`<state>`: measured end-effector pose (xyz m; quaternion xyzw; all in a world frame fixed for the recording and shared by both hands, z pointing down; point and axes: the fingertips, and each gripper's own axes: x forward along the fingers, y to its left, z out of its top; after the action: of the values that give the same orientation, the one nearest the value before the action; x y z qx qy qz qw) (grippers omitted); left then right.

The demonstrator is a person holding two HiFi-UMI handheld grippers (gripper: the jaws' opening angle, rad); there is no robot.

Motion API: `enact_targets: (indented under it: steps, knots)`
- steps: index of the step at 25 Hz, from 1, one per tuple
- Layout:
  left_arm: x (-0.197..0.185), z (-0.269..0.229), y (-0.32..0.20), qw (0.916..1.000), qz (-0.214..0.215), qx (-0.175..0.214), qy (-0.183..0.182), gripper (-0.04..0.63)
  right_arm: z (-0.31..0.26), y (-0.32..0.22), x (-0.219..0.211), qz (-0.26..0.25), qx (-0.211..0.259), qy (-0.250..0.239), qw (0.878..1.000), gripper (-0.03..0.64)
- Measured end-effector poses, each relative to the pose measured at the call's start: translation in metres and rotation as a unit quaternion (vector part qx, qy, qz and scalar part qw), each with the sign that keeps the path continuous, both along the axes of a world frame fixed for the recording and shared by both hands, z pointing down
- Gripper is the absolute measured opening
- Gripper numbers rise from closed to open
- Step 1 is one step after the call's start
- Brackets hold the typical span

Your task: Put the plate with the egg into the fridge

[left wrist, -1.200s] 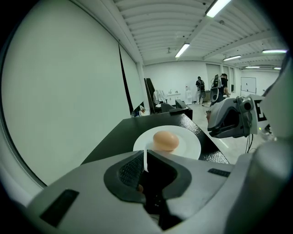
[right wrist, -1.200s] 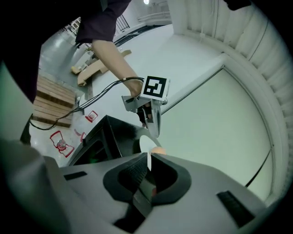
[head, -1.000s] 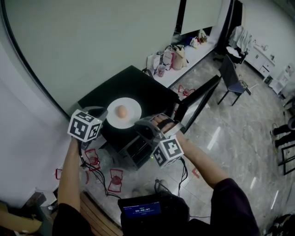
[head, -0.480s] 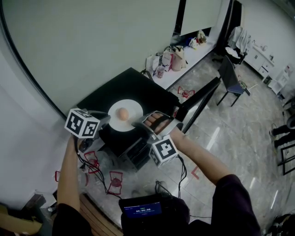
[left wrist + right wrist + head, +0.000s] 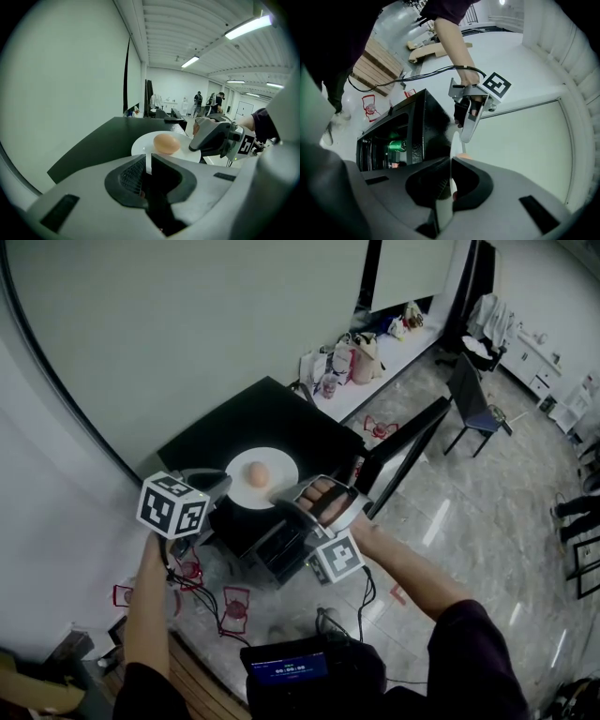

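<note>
A white plate (image 5: 278, 487) with a brown egg (image 5: 257, 474) rests on top of a black mini fridge (image 5: 281, 423) near its front edge. The fridge door (image 5: 403, 448) stands open to the right. My left gripper (image 5: 223, 486) is shut on the plate's left rim. My right gripper (image 5: 286, 505) is closing on the rim opposite, its pads on the plate. In the left gripper view the rim (image 5: 140, 146) runs into the left gripper (image 5: 148, 161), behind it the egg (image 5: 166, 143). In the right gripper view the plate (image 5: 453, 140) shows edge-on in the right gripper (image 5: 451, 173).
A green can (image 5: 396, 146) lies on a shelf inside the fridge. A dark chair (image 5: 469, 395) stands at the far right, and bags (image 5: 352, 357) line a white ledge behind the fridge. A screen unit (image 5: 291, 669) and cables hang below my arms.
The plate has slid a little right and toward the fridge's front edge. My right gripper has closed in on its rim. The left gripper stays on the left rim.
</note>
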<state>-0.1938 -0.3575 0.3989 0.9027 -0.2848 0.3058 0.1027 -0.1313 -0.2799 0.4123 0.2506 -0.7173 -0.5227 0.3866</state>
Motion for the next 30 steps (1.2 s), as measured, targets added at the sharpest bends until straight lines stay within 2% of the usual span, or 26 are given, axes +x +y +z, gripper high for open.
enact_targets:
  steps: [5,12,17,20,24,30]
  knots:
    - [0.006,-0.023,0.019,0.9981,-0.018,0.053,0.028,0.011,-0.009,0.011,0.004,0.000,0.036,-0.022,0.999,0.018]
    - [0.020,-0.035,0.060,0.9937,-0.026,0.096,0.051,0.011,-0.005,0.037,0.014,0.017,0.046,-0.032,0.998,0.018]
    - [0.025,-0.042,0.087,0.9869,-0.045,0.131,0.083,0.011,-0.004,0.054,0.020,0.042,0.051,-0.030,0.997,0.018]
    - [0.029,-0.045,0.105,0.9824,-0.056,0.143,0.107,0.011,-0.002,0.066,0.021,0.054,0.041,-0.033,0.997,0.018]
    - [0.040,-0.051,0.129,0.9757,-0.071,0.170,0.119,0.011,-0.017,0.083,0.025,0.062,0.066,-0.048,0.995,0.018]
    - [0.065,-0.056,0.151,0.9704,-0.085,0.173,0.145,0.011,-0.010,0.099,0.046,0.065,0.058,-0.055,0.995,0.018]
